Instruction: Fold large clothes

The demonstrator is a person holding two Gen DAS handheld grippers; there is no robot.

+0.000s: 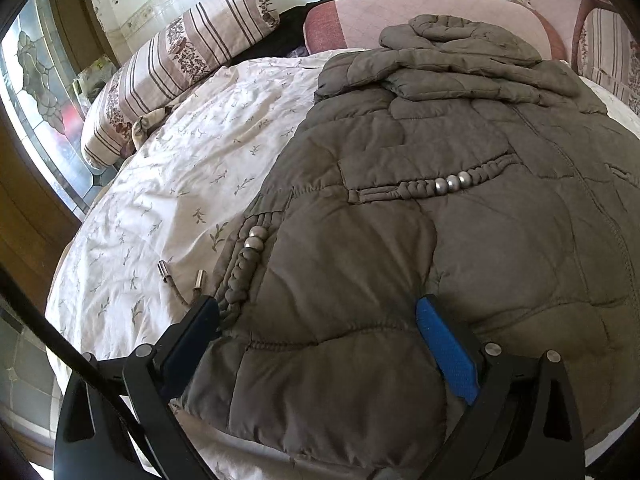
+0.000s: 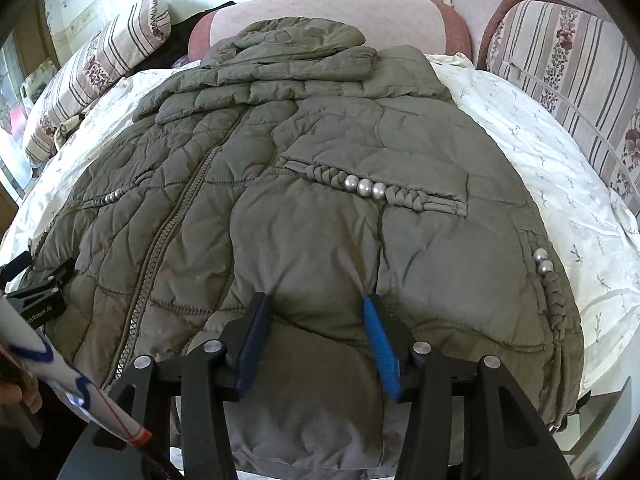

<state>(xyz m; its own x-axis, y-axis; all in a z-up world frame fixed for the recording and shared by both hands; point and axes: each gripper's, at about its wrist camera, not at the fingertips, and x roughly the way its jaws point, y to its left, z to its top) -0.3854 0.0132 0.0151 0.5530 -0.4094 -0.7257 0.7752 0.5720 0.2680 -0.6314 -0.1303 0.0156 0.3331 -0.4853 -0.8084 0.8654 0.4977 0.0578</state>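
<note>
Both sets of fingers [image 1: 316, 312] [image 2: 316, 304] gape over quilted coat [image 1: 440, 240] [image 2: 320, 152] on floral bedsheet [image 1: 168, 184] [image 2: 560, 184]

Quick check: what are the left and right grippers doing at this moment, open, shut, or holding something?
Left gripper: open, jaws straddling the hem of the quilted coat, not clamped.
Right gripper: open, coat fabric bunched between the jaws, not clamped.

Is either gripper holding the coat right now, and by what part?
Neither. Both grippers, left and right, stand open astride the quilted coat's hem, fabric between the jaws but not pinched.
</note>
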